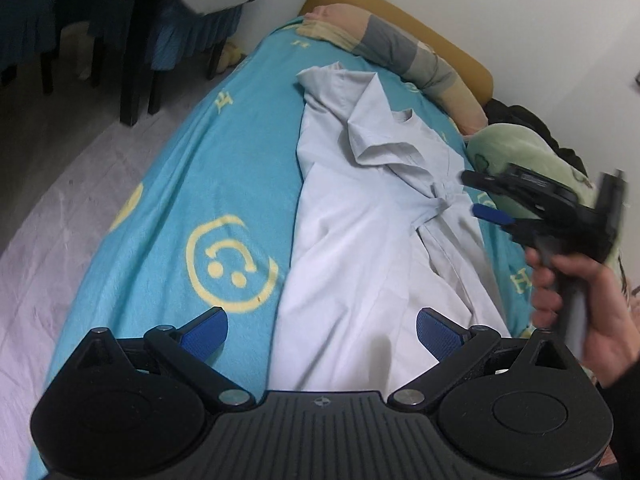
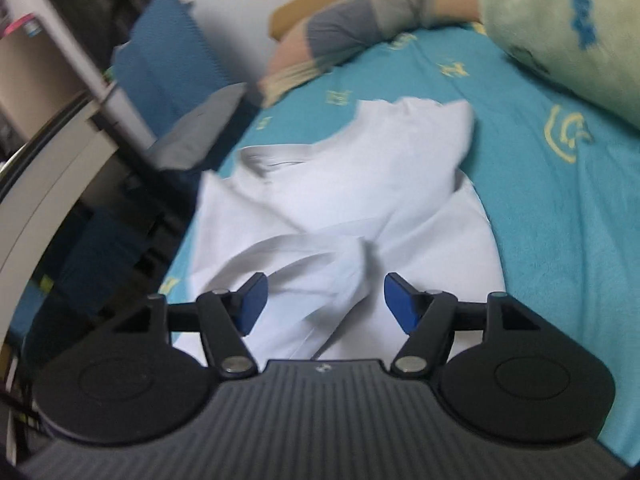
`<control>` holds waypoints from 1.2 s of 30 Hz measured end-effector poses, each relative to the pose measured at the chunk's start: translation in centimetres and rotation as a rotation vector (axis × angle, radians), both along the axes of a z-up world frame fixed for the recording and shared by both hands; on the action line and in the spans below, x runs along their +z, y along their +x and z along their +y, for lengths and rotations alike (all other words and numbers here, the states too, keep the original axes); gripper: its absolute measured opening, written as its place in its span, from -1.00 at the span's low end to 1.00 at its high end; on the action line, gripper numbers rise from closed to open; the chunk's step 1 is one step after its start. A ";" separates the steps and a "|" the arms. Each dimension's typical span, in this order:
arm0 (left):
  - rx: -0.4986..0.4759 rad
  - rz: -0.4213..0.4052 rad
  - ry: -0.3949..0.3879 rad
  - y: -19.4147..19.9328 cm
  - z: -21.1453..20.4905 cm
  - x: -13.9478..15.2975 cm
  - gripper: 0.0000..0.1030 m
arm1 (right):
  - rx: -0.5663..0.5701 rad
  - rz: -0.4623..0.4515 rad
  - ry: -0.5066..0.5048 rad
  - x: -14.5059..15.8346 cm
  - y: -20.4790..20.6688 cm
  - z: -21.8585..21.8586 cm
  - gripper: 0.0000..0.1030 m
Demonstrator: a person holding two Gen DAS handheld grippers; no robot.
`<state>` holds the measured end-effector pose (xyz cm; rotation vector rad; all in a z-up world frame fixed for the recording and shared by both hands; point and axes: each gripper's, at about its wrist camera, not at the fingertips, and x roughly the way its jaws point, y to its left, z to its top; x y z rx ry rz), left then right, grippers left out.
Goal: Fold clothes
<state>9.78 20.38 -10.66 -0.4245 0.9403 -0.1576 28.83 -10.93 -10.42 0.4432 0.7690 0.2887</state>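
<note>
A pale blue-white shirt [image 1: 360, 216] lies crumpled lengthwise on a turquoise smiley-print blanket [image 1: 208, 168]. My left gripper [image 1: 322, 334] hovers open over the shirt's near end, its blue pads wide apart with nothing between them. In the left wrist view the right gripper [image 1: 476, 196] comes in from the right, held by a hand [image 1: 572, 304], its tips at a bunched fold of the shirt. In the right wrist view the right gripper [image 2: 326, 302] is open, with a raised ridge of the shirt [image 2: 340, 208] lying between its blue pads, which do not press it.
A striped bolster pillow [image 1: 408, 52] and a pale green plush pillow [image 1: 516, 160] line the far side by the yellow headboard [image 1: 400, 16]. Dark chairs with blue covers [image 1: 152, 20] stand on the floor left of the bed. White shelving [image 2: 60, 92] stands beyond the bed's edge.
</note>
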 end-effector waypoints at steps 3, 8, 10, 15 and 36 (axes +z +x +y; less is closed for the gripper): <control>0.021 0.053 0.019 -1.3 -0.6 0.2 0.94 | 0.025 -0.013 -0.020 2.1 -3.3 0.0 0.32; 0.048 0.168 0.052 -4.5 -0.8 0.6 0.84 | 0.021 -0.038 0.033 5.5 -11.7 -2.3 0.32; 0.053 0.234 0.024 -5.5 -0.9 0.4 0.82 | 0.014 -0.042 0.068 6.2 -15.2 -3.6 0.32; 0.007 0.393 0.071 -6.9 -2.5 -0.1 0.40 | -0.033 -0.040 0.095 6.2 -21.3 -6.1 0.32; -0.199 0.426 0.548 -9.2 -9.8 7.5 0.00 | -0.124 0.034 0.238 3.6 -22.3 -10.5 0.32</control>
